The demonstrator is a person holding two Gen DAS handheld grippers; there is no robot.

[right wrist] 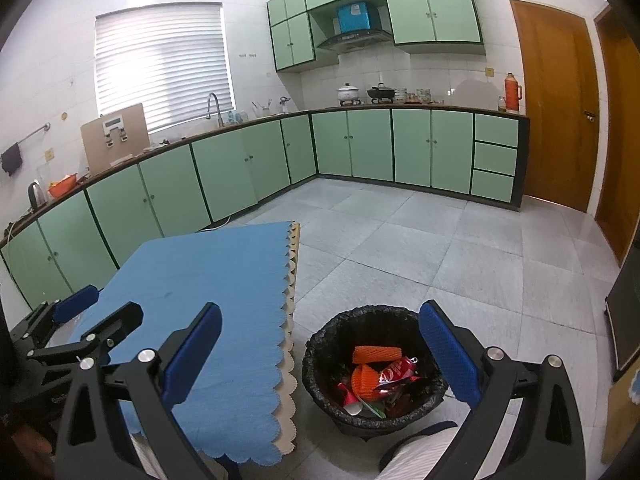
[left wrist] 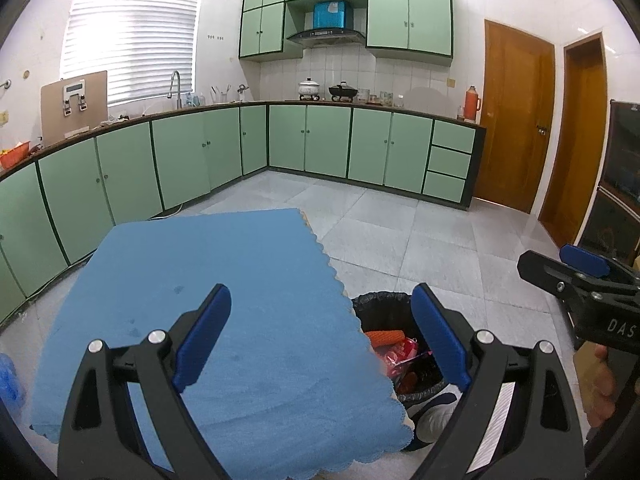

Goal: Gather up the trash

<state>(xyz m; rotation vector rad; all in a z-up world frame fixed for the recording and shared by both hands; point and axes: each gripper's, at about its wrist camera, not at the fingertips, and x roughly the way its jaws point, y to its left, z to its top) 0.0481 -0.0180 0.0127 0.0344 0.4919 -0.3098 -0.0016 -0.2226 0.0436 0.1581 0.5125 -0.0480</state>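
Observation:
A round bin lined with a black bag (right wrist: pixel 320 352) stands on the floor right of the table; it holds orange foam netting (right wrist: pixel 376 354), a red wrapper (right wrist: pixel 396 372) and other scraps. In the left wrist view the bin (left wrist: pixel 380 306) shows partly behind the cloth's edge. My left gripper (left wrist: pixel 322 336) hovers open over the blue cloth (left wrist: pixel 224 280) with nothing between its fingers. My right gripper (right wrist: pixel 320 352) is open above the bin, empty. Each gripper shows in the other's view: the left gripper (right wrist: pixel 80 312) at the left, the right gripper (left wrist: pixel 576 272) at the right.
The table under the blue cloth (right wrist: pixel 224 280) carries nothing. Green cabinets (left wrist: pixel 308 140) run along the left and far walls. Wooden doors (left wrist: pixel 516 120) stand at the right. A shoe (left wrist: pixel 436 412) shows below the bin. Grey tiled floor (right wrist: pixel 460 248) lies beyond.

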